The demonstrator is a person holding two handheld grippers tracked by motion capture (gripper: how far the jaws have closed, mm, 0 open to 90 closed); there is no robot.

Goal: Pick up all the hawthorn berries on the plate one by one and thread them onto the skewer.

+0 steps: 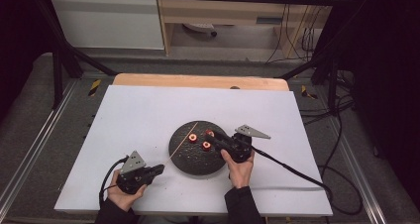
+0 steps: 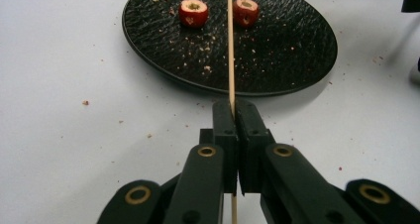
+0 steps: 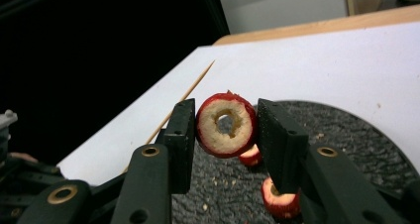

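A black round plate (image 1: pixel 190 159) lies mid-table with two cored red fruits (image 1: pixel 192 137) (image 1: pixel 206 145) on it. My left gripper (image 1: pixel 159 169) rests on the table left of the plate, shut on a thin wooden skewer (image 1: pixel 182 142) that reaches out over the plate. In the left gripper view the skewer (image 2: pixel 231 45) runs between the two fruits (image 2: pixel 193 12) (image 2: pixel 246 11). My right gripper (image 1: pixel 216 138) hovers over the plate's right side. In the right gripper view its jaws are shut on a third cored fruit (image 3: pixel 227 125), whose hole faces the camera. The skewer's tip (image 3: pixel 190 90) points from the left.
The plate stands on a white board (image 1: pixel 148 115) over a wooden table (image 1: pixel 198 80). Crumbs lie scattered on the plate (image 2: pixel 277 60) and the board. Two more fruits (image 3: pixel 251 156) (image 3: pixel 280 199) sit below the held one. Black cables trail from both grippers; a dark frame surrounds the table.
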